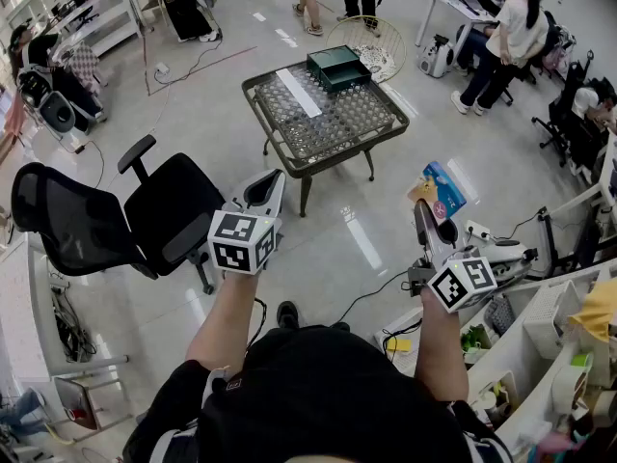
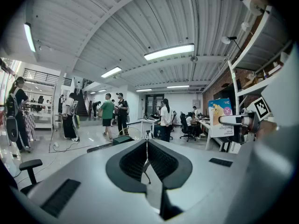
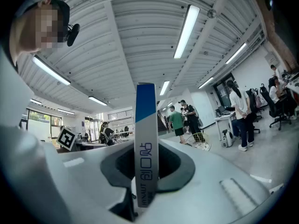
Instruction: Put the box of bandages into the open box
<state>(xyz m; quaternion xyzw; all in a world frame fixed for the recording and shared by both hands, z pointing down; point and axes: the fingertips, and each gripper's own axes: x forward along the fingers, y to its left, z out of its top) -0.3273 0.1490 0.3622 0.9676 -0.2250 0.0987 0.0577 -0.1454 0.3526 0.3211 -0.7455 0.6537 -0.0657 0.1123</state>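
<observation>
Done: box of bandages [image 1: 440, 193] off any surface, pinched edge-on in right gripper [image 1: 431, 218], held in the air well apart from table [image 1: 333, 123] | left gripper [image 1: 265, 193] pressed together, empty | remaining, as judged: carry to open box [image 1: 337, 68] at table's far corner, lower in, release.

Dark lattice-topped table [image 1: 337, 123] with green open box [image 1: 337, 68] and white strip [image 1: 299, 93] on top.
</observation>
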